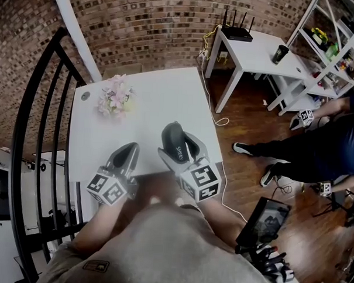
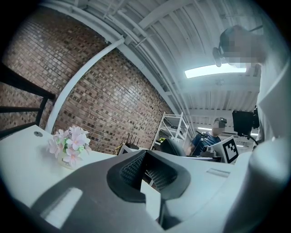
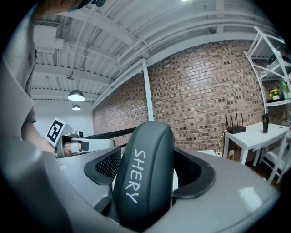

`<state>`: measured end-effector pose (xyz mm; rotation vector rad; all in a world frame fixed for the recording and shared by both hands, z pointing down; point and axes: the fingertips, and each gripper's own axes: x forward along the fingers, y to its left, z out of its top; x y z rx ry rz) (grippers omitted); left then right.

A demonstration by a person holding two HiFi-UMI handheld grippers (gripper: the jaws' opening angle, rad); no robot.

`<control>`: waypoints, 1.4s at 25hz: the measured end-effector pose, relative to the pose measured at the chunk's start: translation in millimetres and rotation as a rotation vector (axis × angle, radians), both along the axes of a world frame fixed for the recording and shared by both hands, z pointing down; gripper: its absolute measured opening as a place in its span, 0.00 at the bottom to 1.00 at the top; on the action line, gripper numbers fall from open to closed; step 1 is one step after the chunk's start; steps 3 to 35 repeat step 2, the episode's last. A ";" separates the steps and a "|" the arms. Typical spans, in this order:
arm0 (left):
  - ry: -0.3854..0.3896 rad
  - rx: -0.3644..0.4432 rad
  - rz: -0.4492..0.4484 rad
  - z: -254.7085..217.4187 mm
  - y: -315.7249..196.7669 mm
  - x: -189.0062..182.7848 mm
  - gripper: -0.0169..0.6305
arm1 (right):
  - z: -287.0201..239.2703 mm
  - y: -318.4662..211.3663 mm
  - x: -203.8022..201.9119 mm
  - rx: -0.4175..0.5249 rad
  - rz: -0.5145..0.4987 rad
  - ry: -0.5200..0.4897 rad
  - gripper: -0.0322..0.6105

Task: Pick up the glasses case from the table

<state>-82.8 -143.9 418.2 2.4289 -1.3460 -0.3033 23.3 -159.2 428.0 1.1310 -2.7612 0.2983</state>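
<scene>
Close to the person's body, the right gripper [image 1: 175, 145] clamps the dark case [image 3: 143, 177] end-up between wide-set jaws, apparently lifted off the white counter [image 1: 161, 96], so the pickup looks done. Beside it, the left gripper [image 1: 125, 158] waits empty, jaws slightly apart. Farther off, flowers [image 1: 114, 98] stand on the counter.

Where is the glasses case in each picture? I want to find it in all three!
Head view: the case stands up near the middle, held in the right gripper.
Left gripper view: probably the dark rounded shape just past the jaws, right of the middle.
Right gripper view: it fills the lower middle, clamped between the jaws.
Shared landmark: the brick wall.
</scene>
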 end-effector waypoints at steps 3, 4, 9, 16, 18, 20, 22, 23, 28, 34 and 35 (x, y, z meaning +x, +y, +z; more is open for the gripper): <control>0.002 0.002 -0.002 -1.7 0.4 -0.3 0.03 | -1.0 -0.1 -1.0 0.002 -0.003 0.002 0.63; 0.002 0.002 -0.002 -1.7 0.4 -0.3 0.03 | -1.0 -0.1 -1.0 0.002 -0.003 0.002 0.63; 0.002 0.002 -0.002 -1.7 0.4 -0.3 0.03 | -1.0 -0.1 -1.0 0.002 -0.003 0.002 0.63; 0.002 0.002 -0.002 -1.7 0.4 -0.3 0.03 | -1.0 -0.1 -1.0 0.002 -0.003 0.002 0.63; 0.002 0.002 -0.002 -1.7 0.4 -0.3 0.03 | -1.0 -0.1 -1.0 0.002 -0.003 0.002 0.63; 0.002 0.002 -0.002 -1.7 0.4 -0.3 0.03 | -1.0 -0.1 -1.0 0.002 -0.003 0.002 0.63; 0.002 0.002 -0.002 -1.7 0.4 -0.3 0.03 | -1.0 -0.1 -1.0 0.002 -0.003 0.002 0.63; 0.002 0.002 -0.002 -1.7 0.4 -0.3 0.03 | -1.0 -0.1 -1.0 0.002 -0.003 0.002 0.63; 0.002 0.002 -0.002 -1.7 0.4 -0.3 0.03 | -1.0 -0.1 -1.0 0.002 -0.003 0.002 0.63; 0.002 0.002 -0.002 -1.7 0.4 -0.3 0.03 | -1.0 -0.1 -1.0 0.002 -0.003 0.002 0.63; 0.002 0.002 -0.002 -1.7 0.4 -0.3 0.03 | -1.0 -0.1 -1.0 0.002 -0.003 0.002 0.63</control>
